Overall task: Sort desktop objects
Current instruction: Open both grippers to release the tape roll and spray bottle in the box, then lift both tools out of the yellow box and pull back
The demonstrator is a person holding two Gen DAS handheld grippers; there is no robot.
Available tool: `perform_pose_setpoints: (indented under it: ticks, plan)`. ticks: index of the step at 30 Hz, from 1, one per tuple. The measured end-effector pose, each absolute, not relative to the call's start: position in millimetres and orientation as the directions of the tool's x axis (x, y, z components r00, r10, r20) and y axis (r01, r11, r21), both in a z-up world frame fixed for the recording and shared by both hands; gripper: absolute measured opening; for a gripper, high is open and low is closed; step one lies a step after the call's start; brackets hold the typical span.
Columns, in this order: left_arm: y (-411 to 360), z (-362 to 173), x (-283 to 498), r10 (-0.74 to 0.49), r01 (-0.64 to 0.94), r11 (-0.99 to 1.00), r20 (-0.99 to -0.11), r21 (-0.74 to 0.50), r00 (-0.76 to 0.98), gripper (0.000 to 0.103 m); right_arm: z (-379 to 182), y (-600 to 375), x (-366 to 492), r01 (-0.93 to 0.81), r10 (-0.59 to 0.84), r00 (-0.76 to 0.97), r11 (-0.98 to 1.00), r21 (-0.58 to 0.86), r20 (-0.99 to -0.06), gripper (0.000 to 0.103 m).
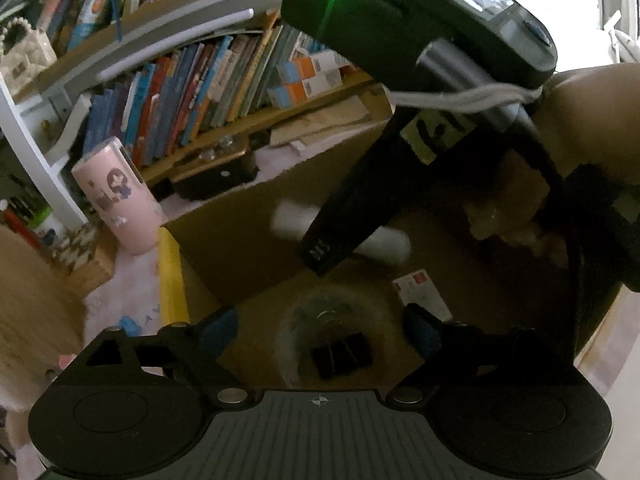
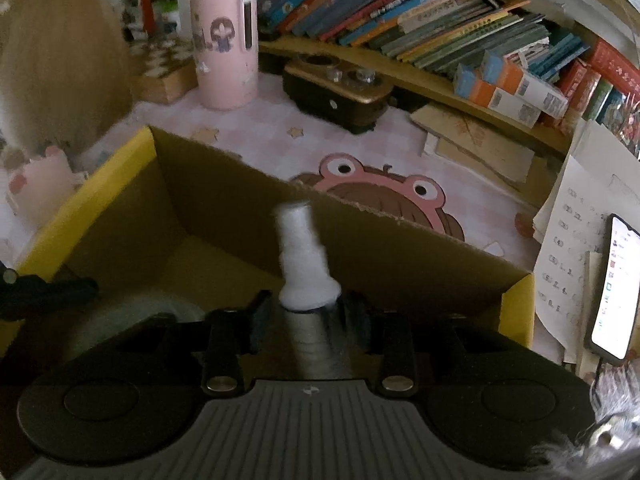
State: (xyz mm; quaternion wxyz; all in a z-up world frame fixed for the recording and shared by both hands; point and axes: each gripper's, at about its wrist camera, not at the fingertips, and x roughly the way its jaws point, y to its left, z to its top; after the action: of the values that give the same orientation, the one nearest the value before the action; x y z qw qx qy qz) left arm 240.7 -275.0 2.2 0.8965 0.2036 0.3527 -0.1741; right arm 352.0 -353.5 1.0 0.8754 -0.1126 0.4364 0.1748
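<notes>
A cardboard box with yellow flaps stands open on the desk. My right gripper is shut on a white roll-like object and holds it over the box. In the left wrist view the same white object shows between the right gripper's black fingers inside the box. My left gripper is open and empty above the box floor, over a clear tape roll with black binder clips in it. The tape roll also shows in the right wrist view.
A pink cylinder holder stands behind the box. A black and gold device, a shelf of books, papers and a lit phone lie around. A white card lies in the box.
</notes>
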Motion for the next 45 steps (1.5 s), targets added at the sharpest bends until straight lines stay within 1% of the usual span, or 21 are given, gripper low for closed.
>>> perform_pose_setpoints:
  ticks: [3, 11, 21, 26, 28, 33, 36, 39, 45]
  plan:
    - [-271.6, 5.7, 237.5, -0.176, 0.451, 0.860, -0.690, 0.240, 0.702, 0.092, 6.1, -354.1, 348.3, -0.395, 0.215, 0.575, 0.918, -0.037, -0.789, 0.048]
    - [-257.5, 24.3, 220.9, -0.200, 0.418, 0.881, -0.626, 0.222, 0.754, 0.092, 28.1, -366.9, 320.7, -0.338, 0.231, 0.641, 0.941, 0.000, -0.732, 0.049]
    - [-226.4, 50.7, 184.3, -0.181, 0.329, 0.927, -0.549, 0.182, 0.816, 0.092, 62.6, -389.6, 254.2, -0.242, 0.200, 0.776, 0.970, 0.010, -0.599, 0.051]
    - [-210.5, 59.6, 165.5, -0.169, 0.287, 0.946, -0.521, 0.154, 0.837, 0.092, 70.4, -396.3, 214.1, -0.195, 0.180, 0.820, 0.980, 0.030, -0.543, 0.053]
    - [-205.0, 61.2, 158.0, -0.164, 0.272, 0.952, -0.515, 0.141, 0.841, 0.092, 71.4, -397.4, 197.4, -0.170, 0.162, 0.837, 0.985, 0.033, -0.523, 0.055]
    - [-192.8, 61.7, 142.2, -0.159, 0.255, 0.959, -0.511, 0.123, 0.845, 0.092, 72.0, -396.7, 159.9, -0.092, 0.093, 0.883, 0.995, 0.026, -0.461, 0.063]
    - [-186.7, 58.9, 134.1, -0.155, 0.251, 0.960, -0.511, 0.124, 0.845, 0.092, 69.7, -393.3, 143.1, -0.053, 0.055, 0.898, 0.998, 0.017, -0.436, 0.064]
    - [-179.8, 54.8, 126.6, -0.153, 0.244, 0.963, -0.512, 0.116, 0.845, 0.092, 65.2, -387.8, 127.1, -0.032, 0.034, 0.902, 0.999, 0.011, -0.431, 0.066]
    - [-161.3, 44.5, 113.2, -0.132, 0.216, 0.970, -0.512, 0.108, 0.849, 0.092, 55.3, -373.1, 102.4, 0.000, 0.004, 0.905, 1.000, 0.011, -0.426, 0.067]
